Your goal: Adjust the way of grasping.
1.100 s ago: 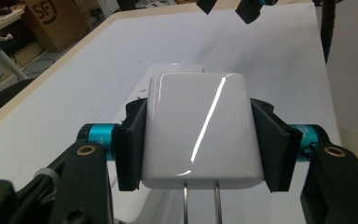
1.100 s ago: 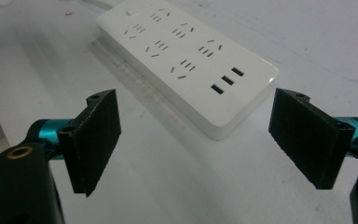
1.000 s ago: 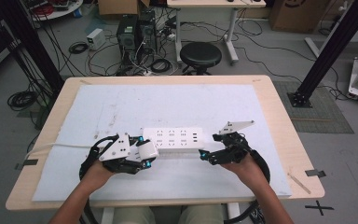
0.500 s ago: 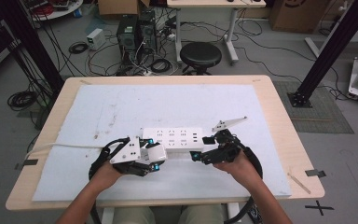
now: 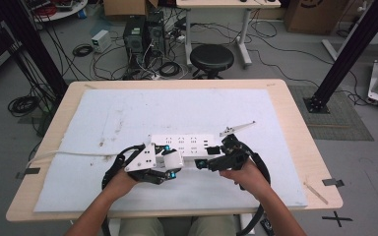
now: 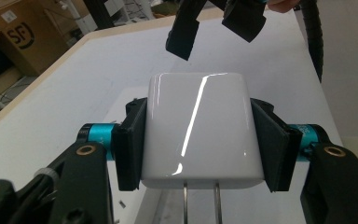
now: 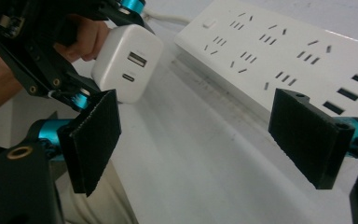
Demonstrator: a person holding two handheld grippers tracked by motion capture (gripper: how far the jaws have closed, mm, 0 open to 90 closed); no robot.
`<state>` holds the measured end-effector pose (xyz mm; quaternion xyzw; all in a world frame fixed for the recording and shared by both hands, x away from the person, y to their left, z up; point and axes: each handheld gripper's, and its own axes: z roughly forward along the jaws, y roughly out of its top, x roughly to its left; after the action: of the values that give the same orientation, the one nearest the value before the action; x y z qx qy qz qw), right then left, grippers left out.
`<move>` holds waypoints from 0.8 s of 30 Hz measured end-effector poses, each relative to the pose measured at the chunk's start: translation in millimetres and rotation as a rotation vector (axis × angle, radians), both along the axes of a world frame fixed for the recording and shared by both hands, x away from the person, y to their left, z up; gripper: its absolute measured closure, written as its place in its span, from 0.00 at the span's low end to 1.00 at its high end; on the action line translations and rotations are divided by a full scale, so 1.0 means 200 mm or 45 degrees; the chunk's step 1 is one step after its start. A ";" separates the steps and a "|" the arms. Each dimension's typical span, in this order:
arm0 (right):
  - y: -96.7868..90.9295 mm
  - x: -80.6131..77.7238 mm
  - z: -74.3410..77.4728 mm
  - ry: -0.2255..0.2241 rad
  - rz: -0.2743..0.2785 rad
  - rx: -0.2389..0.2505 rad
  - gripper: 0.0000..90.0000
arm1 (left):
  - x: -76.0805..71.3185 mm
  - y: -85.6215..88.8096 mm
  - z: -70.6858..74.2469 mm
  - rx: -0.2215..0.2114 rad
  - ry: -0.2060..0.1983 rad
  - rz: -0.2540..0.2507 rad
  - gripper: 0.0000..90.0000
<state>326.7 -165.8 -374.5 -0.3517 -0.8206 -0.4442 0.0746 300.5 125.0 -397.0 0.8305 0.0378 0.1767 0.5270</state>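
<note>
White and glossy, one charger block [image 5: 171,158] sits pinched in the left gripper [image 5: 173,166] in the high view, just in front of the near edge of one white power strip [image 5: 187,145] lying on a pale mat [image 5: 128,113]; the right gripper [image 5: 204,164] hovers at the strip's right end, one round stool [image 5: 211,58] stands beyond the table [image 5: 295,115]

From the left gripper view, both black pads [image 6: 129,140] press the block's sides, two metal prongs [image 6: 185,200] point toward the camera, and a cardboard box [image 6: 21,37] at left reads "SF"

From the right gripper view, its jaws stand spread with nothing between them; the block shows two ports, the strip many socket slots, no readable writing
</note>
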 end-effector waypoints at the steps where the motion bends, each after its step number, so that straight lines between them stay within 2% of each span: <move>1: 0.00 0.00 0.00 0.013 0.004 0.010 0.19 | 0.00 -0.01 0.00 -0.001 0.001 -0.005 0.47; 7: 0.02 0.01 -0.01 0.079 0.016 0.094 0.19 | 0.00 -0.04 -0.02 0.002 0.003 -0.016 0.47; 17: 0.06 0.02 -0.04 0.149 0.052 0.142 0.19 | 0.00 -0.07 -0.03 -0.007 0.003 -0.027 0.47; 24: 0.09 0.04 -0.06 0.247 0.077 0.182 0.19 | 0.00 -0.08 -0.04 -0.003 0.003 -0.041 0.47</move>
<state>335.7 -146.9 -387.0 -0.3619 -0.7861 -0.4630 0.1917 300.2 108.1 -404.4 0.8306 0.0254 0.1672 0.5306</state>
